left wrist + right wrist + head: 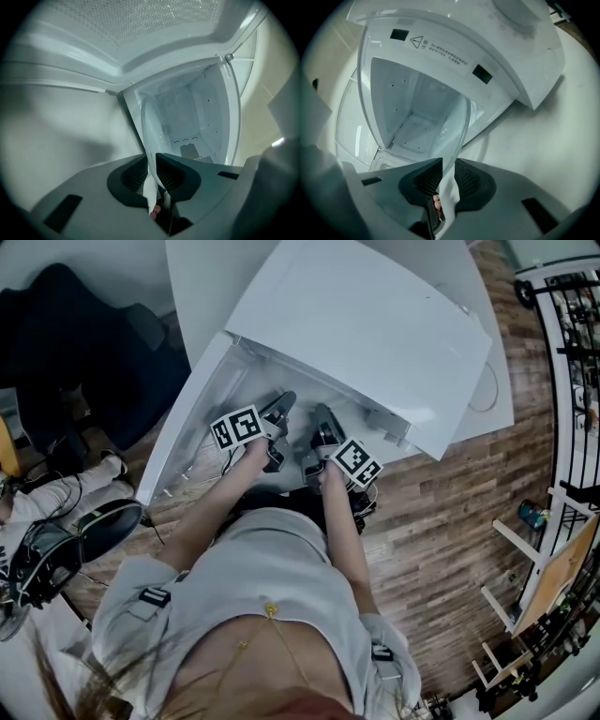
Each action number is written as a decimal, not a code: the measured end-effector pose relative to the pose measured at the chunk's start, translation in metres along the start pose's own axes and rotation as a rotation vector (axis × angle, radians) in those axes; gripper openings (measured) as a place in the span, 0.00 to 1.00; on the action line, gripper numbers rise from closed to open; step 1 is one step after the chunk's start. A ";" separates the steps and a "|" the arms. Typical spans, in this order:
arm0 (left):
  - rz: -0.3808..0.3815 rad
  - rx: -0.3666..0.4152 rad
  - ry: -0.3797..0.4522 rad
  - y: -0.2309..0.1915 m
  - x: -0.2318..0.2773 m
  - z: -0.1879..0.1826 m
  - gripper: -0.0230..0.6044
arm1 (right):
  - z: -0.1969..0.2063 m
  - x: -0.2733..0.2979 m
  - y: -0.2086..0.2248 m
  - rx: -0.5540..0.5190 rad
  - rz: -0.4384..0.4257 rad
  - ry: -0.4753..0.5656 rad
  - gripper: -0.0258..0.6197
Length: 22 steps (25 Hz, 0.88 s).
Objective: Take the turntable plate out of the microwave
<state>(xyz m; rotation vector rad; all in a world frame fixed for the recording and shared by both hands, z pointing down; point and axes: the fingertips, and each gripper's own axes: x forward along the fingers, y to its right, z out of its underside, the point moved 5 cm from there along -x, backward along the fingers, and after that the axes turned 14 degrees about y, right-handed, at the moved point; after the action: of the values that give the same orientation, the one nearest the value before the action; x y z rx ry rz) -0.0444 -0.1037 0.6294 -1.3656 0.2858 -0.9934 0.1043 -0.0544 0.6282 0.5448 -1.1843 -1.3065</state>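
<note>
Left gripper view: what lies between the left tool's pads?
The rim of the clear turntable plate, gripped edge-on by the left tool; the left gripper view shows it.

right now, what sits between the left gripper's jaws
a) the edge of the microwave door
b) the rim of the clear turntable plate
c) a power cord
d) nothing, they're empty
b: in the left gripper view, the clear rim of the turntable plate runs down between the left gripper's dark pads, which are closed on it.
</note>
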 end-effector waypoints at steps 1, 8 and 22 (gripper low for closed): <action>-0.001 -0.003 -0.001 -0.001 -0.003 0.002 0.15 | 0.001 -0.003 0.000 0.002 0.000 -0.003 0.17; 0.050 0.067 -0.006 -0.006 -0.014 0.011 0.17 | 0.008 -0.015 0.005 0.032 0.018 -0.024 0.16; 0.104 -0.075 0.121 -0.013 0.034 -0.024 0.17 | 0.006 -0.015 0.015 0.028 0.018 -0.049 0.17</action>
<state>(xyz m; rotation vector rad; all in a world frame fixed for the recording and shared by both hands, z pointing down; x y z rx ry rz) -0.0467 -0.1437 0.6480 -1.3466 0.4847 -0.9880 0.1078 -0.0347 0.6383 0.5241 -1.2465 -1.2963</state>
